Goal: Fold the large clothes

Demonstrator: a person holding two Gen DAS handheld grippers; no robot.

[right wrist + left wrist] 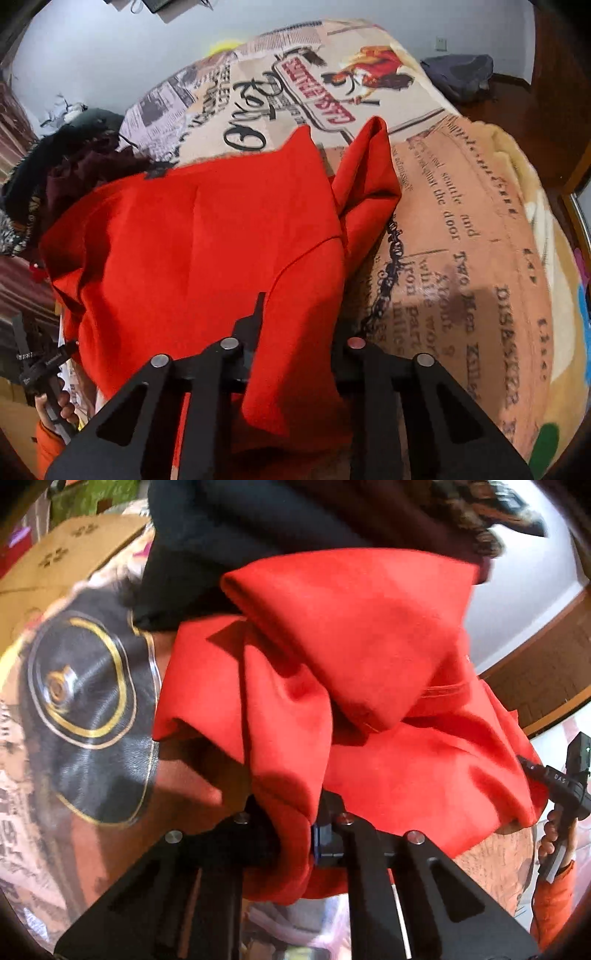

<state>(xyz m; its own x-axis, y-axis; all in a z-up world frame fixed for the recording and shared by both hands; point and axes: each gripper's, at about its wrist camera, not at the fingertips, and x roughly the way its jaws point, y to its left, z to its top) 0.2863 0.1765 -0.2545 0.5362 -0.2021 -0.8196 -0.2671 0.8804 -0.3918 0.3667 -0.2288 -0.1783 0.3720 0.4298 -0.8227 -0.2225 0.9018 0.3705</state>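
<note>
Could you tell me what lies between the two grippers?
The red garment spans the whole stretch: the left gripper and right gripper each pinch its near edge, and each wrist view shows red cloth reaching toward the other hand.

The left black two-finger claw [295, 834] points steeply down, jaws clamped on red fabric [369, 664]. The right black two-finger claw [295, 354] does likewise. An orange-sleeved hand [554, 842] grips the right handle.

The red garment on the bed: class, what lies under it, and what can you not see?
Under the red garment lies a blanket printed like old newspaper. A dark heap of clothes sits beside its far edge. The blanket's print directly beneath the cloth is hidden.
</note>
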